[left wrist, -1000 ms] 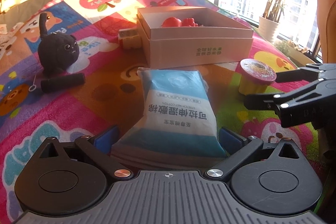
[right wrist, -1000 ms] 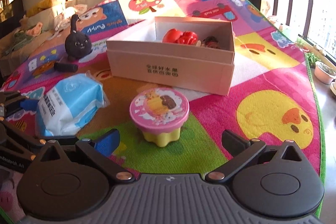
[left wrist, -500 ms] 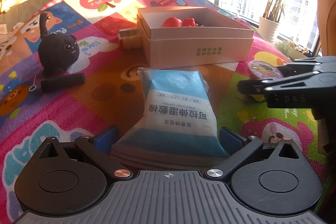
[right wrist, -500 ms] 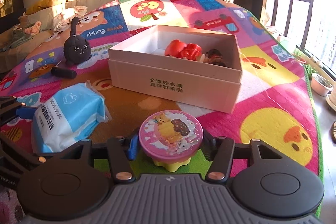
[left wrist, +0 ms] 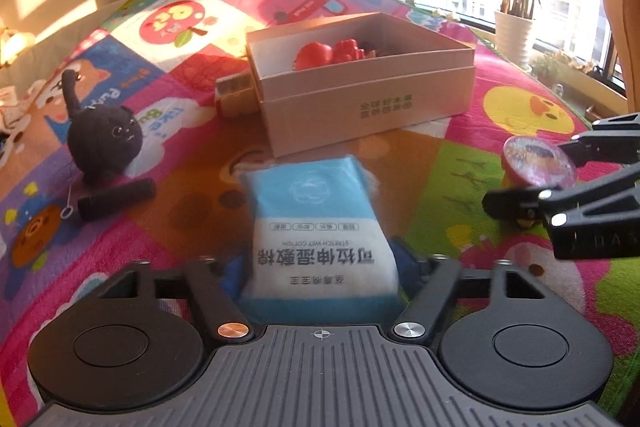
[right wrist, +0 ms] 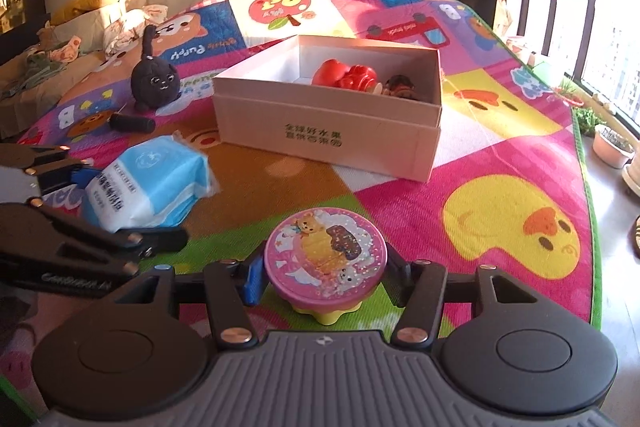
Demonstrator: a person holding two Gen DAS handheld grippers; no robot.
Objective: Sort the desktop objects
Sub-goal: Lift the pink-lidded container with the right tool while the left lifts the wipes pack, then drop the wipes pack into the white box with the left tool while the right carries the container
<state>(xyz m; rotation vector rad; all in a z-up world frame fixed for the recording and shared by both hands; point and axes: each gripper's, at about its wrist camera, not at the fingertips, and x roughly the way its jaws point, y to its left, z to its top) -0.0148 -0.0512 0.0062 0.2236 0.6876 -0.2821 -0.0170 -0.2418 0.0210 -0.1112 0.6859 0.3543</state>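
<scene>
Both pickups were in hand at once: the left gripper [left wrist: 320, 269] had just been closing and now pinched the near end of the blue-and-white wipes pack [left wrist: 318, 227], while the right gripper [right wrist: 325, 277] was clamped across the yellow cup [right wrist: 325, 309] under its pink foil lid [right wrist: 325, 257]. Whether either thing had left the play mat [right wrist: 400, 219] could not be told — the pack's far end looked slightly raised and blurred, the cup's base seemed at or just above the surface. The pack lay just in front of the cardboard box [left wrist: 372, 107], its long axis running straight away from the left gripper toward that box, with the printed text upside down to that camera. The cup stood upright, lid facing up, well to the right of the pack and nearer than the box. The box already held red toys [right wrist: 346, 75], so the next move seemingly called for lifting each piece clear and carrying it forward over the box wall — keeping the two grippers from crossing. A black plush cat [left wrist: 104, 143] and a dark cylinder [left wrist: 116, 199] were still out on the mat to the left
</scene>
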